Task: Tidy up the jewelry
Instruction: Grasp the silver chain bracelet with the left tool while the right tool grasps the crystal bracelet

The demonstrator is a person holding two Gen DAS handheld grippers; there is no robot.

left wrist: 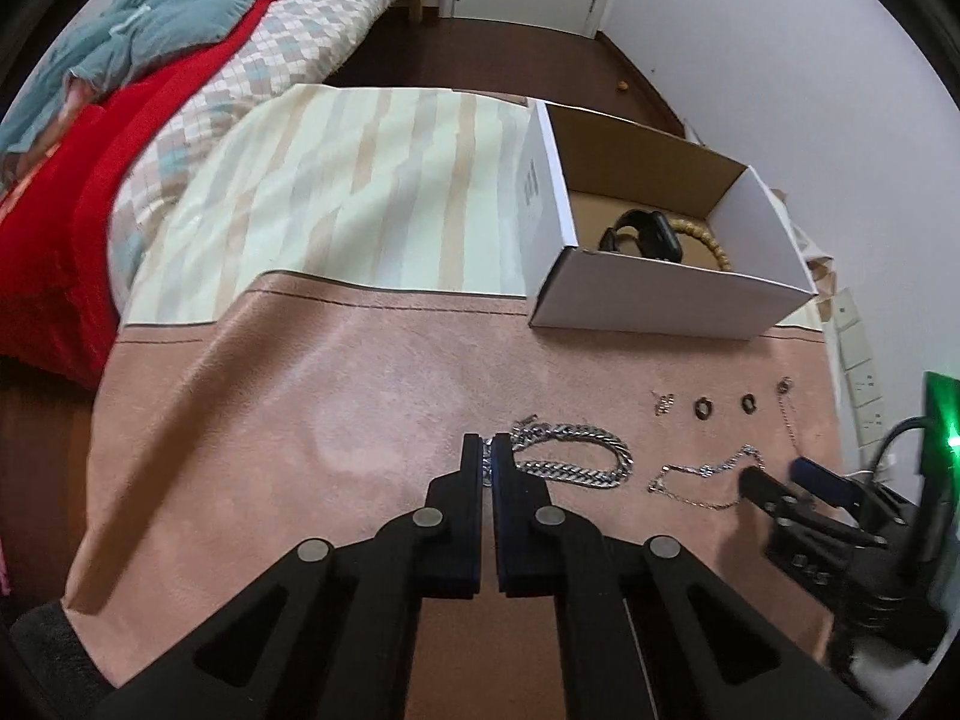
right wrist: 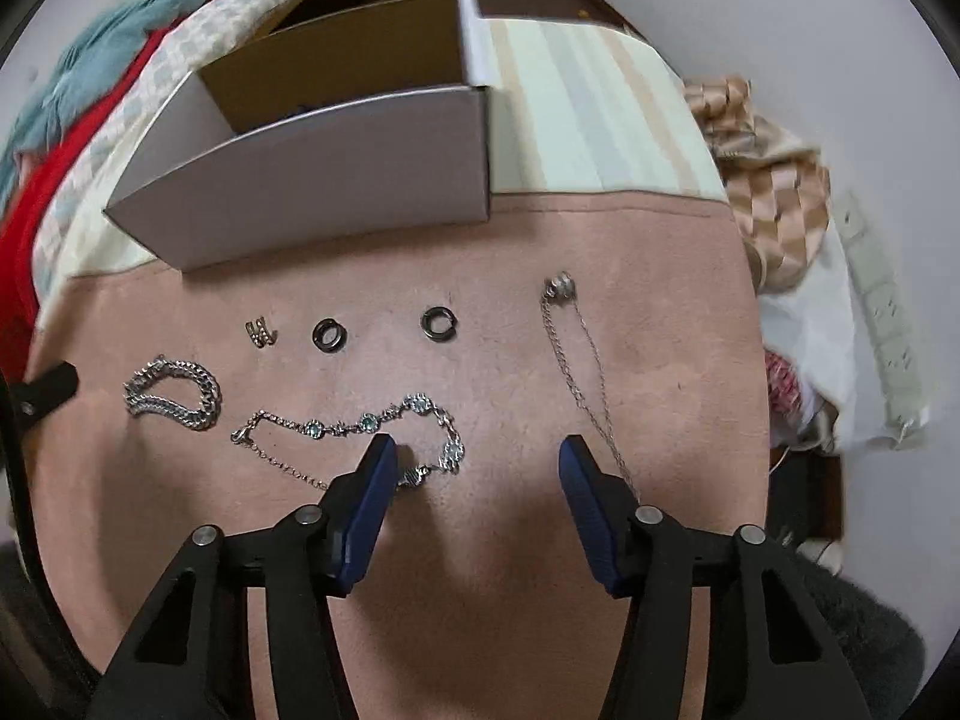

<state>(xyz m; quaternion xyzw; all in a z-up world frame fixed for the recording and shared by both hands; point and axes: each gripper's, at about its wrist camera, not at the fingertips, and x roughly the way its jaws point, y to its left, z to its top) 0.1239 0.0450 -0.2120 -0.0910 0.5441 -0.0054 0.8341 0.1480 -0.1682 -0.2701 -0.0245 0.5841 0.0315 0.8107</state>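
Observation:
My left gripper (left wrist: 487, 450) is shut on the left end of a thick silver chain bracelet (left wrist: 570, 459), which lies on the pink mat (left wrist: 300, 420); the bracelet also shows in the right wrist view (right wrist: 174, 396). My right gripper (right wrist: 477, 450) is open and empty, low over a thin bracelet with pale blue stones (right wrist: 366, 426). Behind lie a small silver earring (right wrist: 262, 333), two dark rings (right wrist: 330, 334) (right wrist: 437, 321) and a thin pendant necklace (right wrist: 582, 360). The white cardboard box (left wrist: 672, 294) holds a black watch (left wrist: 645, 234) and a beaded bracelet (left wrist: 711, 243).
The mat lies over a striped cloth (left wrist: 360, 192) on the table. A bed with red and teal bedding (left wrist: 120, 90) stands at the left. Checked fabric (right wrist: 774, 180) and a power strip (right wrist: 888, 324) lie at the right, by the wall.

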